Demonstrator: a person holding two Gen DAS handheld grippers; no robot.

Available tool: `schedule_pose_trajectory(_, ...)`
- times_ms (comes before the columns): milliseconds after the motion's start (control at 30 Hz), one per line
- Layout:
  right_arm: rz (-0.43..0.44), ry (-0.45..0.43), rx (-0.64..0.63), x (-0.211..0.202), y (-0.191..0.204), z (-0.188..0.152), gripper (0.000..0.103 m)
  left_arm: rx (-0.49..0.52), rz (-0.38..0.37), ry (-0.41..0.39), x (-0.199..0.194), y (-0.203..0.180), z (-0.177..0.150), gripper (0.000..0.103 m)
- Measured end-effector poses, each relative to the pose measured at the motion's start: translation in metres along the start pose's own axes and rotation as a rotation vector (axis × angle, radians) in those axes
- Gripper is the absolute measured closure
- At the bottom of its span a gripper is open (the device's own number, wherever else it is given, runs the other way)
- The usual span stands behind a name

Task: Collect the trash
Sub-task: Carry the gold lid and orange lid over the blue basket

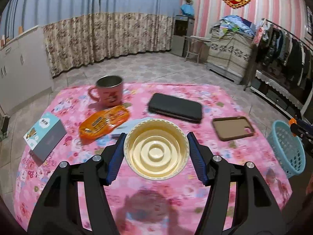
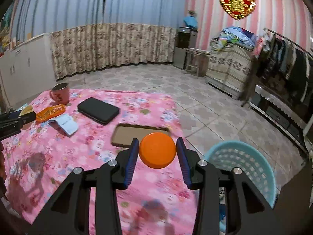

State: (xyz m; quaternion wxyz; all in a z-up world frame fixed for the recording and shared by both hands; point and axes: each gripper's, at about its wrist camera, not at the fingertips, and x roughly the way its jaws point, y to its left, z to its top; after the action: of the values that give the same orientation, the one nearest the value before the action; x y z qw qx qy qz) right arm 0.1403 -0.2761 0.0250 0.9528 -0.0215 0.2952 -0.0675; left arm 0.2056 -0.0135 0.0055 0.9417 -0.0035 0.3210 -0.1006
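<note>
Orange plastic lid (image 2: 157, 150) sits pinched between the right gripper (image 2: 157, 154) pads, carried above the pink floral tablecloth (image 2: 58, 156) with the pale blue mesh basket (image 2: 242, 162) just to its right, off the table edge. Left gripper (image 1: 156, 152) is clamped on a cream plastic bowl-shaped container (image 1: 156, 149), held above the cloth; the basket (image 1: 287, 148) lies well to its right. Judged step: both pieces of trash lifted, in transit to the basket. Next move calls for swinging each load over the rim, then releasing. Orange snack wrapper (image 1: 103, 122) remains on the table near the pink mug (image 1: 109, 91), likely next.
</note>
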Motion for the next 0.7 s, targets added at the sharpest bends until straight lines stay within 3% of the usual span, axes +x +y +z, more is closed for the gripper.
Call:
schedule_pose_trajectory(300,-0.07,-0.032,0.085,-0.018,-0.065,-0.015,0.063,0.05,-0.052,0.002,-0.008,-0.068,0.003,0.042)
schedule_pose_trajectory(700,-0.125,-0.051,0.161,-0.025,-0.123,-0.028,0.063,0.153,-0.127,-0.016,-0.009,-0.159,0.001,0.042)
